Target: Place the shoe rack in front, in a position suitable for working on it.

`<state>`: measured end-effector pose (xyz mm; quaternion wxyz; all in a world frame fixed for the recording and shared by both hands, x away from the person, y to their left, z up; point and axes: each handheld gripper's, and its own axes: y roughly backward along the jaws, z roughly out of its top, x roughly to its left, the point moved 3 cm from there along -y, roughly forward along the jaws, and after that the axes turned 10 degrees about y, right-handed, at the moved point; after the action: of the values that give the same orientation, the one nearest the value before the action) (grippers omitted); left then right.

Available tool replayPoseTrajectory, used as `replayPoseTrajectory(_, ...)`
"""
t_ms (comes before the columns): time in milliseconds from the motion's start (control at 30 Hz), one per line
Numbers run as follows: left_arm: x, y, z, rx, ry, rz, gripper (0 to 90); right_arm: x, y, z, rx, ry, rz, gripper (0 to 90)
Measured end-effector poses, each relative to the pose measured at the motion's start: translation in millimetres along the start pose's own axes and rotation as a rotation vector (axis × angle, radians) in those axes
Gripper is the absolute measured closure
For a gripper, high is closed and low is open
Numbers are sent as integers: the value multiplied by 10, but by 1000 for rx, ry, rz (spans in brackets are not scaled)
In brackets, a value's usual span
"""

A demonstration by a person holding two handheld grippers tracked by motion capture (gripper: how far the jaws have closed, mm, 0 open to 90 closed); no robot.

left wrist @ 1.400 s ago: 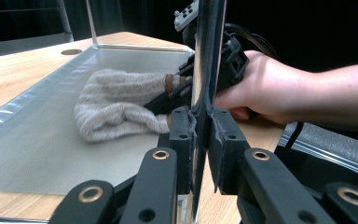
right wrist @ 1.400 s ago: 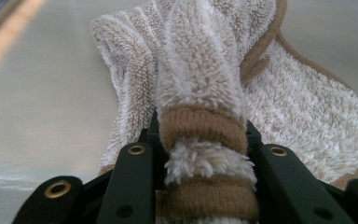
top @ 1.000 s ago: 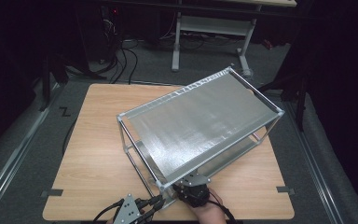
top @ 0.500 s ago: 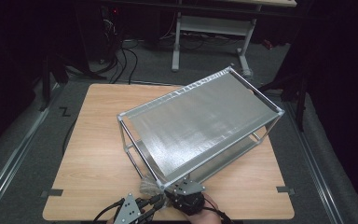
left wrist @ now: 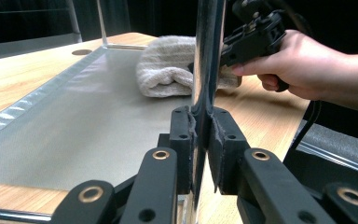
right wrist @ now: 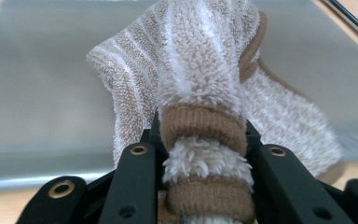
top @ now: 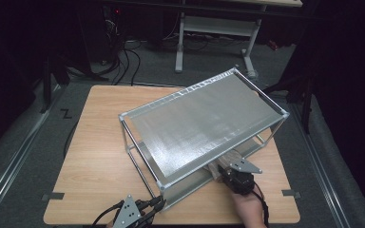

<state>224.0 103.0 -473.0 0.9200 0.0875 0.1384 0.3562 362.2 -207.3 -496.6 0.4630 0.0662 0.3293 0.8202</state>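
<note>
A two-level metal rack (top: 204, 123) stands at an angle on the wooden table (top: 90, 147). At the rack's near left corner my left gripper (top: 160, 201) is shut on the upright corner post (left wrist: 208, 56), its pads (left wrist: 182, 140) pressed to both sides. My right gripper (top: 217, 167) reaches in under the top level from the near side. It is shut on a fluffy beige-and-white striped cloth (right wrist: 200, 84) with brown bands. The cloth (left wrist: 168, 65) bunches out ahead of the jaws and rests on the lower shelf (left wrist: 74, 116). A hand holds the right gripper (left wrist: 230, 49) just past the post.
The rack covers most of the table's middle and right, with bare wood to its left and along the near edge. A round hole (left wrist: 82, 52) sits in the tabletop beyond the shelf. Cables and a white desk frame (top: 214, 28) lie on the dark floor behind.
My right gripper has moved to the right along the rack's near side, carrying the cloth with it. The left gripper has stayed on the corner post.
</note>
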Motion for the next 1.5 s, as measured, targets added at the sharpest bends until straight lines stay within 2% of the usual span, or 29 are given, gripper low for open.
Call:
replayPoseTrajectory(67,10,3,0,2,-3,5,803,-75,-73,-65,37,-4,-14,697)
replayPoseTrajectory(133,27,14,0,1,-2,10,803,-97,-119,-91,43,-19,-7,698)
replayPoseTrajectory(300,162,76,8,-9,4,54,804,-26,-176,-30,45,4,0,700)
replayPoseTrajectory(400,260,111,13,-22,28,82,804,16,-222,8,40,7,8,700)
replayPoseTrajectory(533,273,122,9,-27,33,86,803,48,-236,41,26,4,8,700)
replayPoseTrajectory(600,271,123,9,-27,33,85,803,60,-156,59,-12,16,-1,700)
replayPoseTrajectory(733,269,123,9,-28,35,87,803,44,43,70,-81,-15,-11,699)
replayPoseTrajectory(900,276,125,10,-27,40,80,801,6,277,38,-156,-29,-32,697)
replayPoseTrajectory(967,287,127,7,-26,41,72,798,-12,344,13,-174,-41,-33,695)
replayPoseTrajectory(1200,304,142,-1,-25,5,60,800,-50,538,-81,-208,-45,-56,697)
replayPoseTrajectory(1300,324,127,8,-23,-20,55,802,-73,660,-145,-217,-45,-81,698)
replayPoseTrajectory(1500,382,53,31,-30,-11,41,802,-197,953,-228,-269,-87,-147,698)
